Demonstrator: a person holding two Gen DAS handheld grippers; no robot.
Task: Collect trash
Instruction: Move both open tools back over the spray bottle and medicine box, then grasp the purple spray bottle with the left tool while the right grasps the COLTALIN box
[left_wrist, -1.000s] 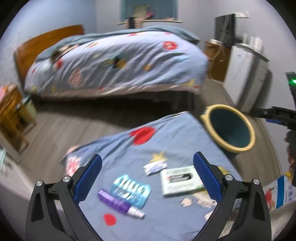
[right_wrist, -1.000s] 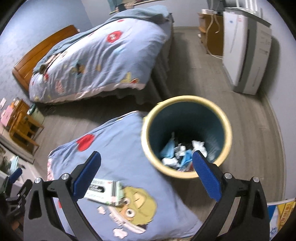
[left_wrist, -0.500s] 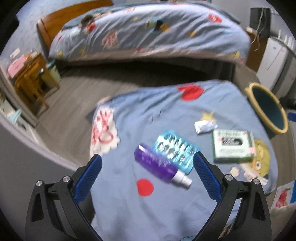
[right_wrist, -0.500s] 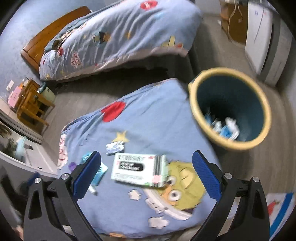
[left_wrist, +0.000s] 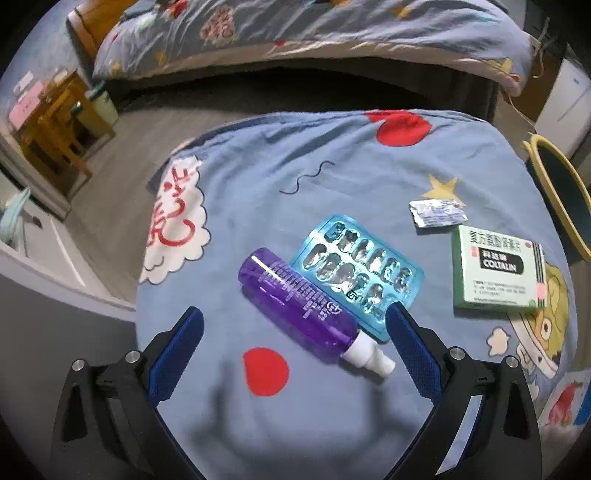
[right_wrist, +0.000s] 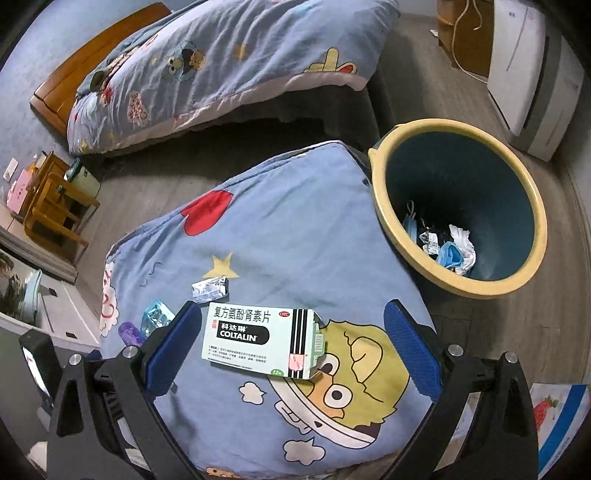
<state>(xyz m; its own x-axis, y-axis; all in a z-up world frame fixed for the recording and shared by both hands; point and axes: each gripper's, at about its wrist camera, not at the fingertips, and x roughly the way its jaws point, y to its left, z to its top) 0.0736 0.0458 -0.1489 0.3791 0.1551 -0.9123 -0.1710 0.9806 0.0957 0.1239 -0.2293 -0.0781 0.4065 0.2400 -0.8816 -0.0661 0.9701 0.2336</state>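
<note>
A purple spray bottle (left_wrist: 303, 310) lies on the blue cartoon cloth (left_wrist: 332, 177), touching a blue blister pack (left_wrist: 356, 271). A foil wrapper (left_wrist: 436, 214) and a green Coltalin box (left_wrist: 498, 269) lie further right. My left gripper (left_wrist: 291, 332) is open and empty, just above the bottle's cap end. My right gripper (right_wrist: 291, 332) is open and empty, with the Coltalin box (right_wrist: 258, 338) between its fingers. The foil wrapper (right_wrist: 210, 290) lies beyond the box. The yellow-rimmed bin (right_wrist: 458, 206) stands at the right and holds several scraps.
A bed (right_wrist: 229, 62) with a blue quilt stands behind the cloth. A wooden side table (right_wrist: 55, 206) is at the left. A white cabinet (right_wrist: 532, 74) stands at the far right. Grey wood floor surrounds the covered surface. The bin rim (left_wrist: 554, 184) shows in the left view.
Both grippers have dropped lower and closer to the cloth. The left one now hangs over the purple bottle; the right one has swung from the bin to the Coltalin box.
</note>
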